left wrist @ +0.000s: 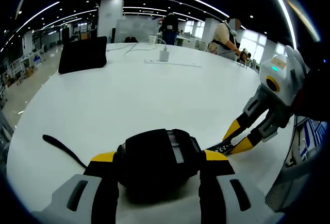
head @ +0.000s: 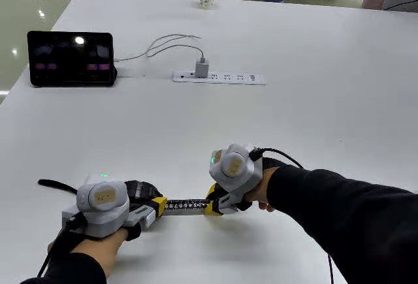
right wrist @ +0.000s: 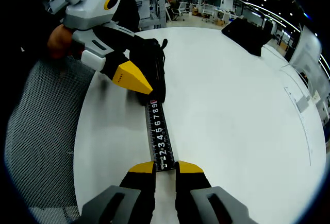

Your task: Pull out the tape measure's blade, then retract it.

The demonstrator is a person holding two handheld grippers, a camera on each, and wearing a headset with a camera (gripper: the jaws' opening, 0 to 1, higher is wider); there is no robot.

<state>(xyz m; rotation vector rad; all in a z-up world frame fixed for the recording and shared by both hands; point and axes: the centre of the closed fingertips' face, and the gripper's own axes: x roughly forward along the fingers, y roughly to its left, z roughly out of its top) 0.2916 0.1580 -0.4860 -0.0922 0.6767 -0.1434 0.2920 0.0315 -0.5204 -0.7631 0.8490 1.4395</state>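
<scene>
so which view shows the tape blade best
The right gripper view: the blade runs straight up from the fingers, numerals readable. The head view shows it as a short distant strip; the left gripper view shows a sliver past the black case.

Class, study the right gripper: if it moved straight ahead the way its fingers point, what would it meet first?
The right gripper points along the blade it pinches, so it would most likely meet the black tape measure case first, held by the left gripper. Exact depth is unclear.
</scene>
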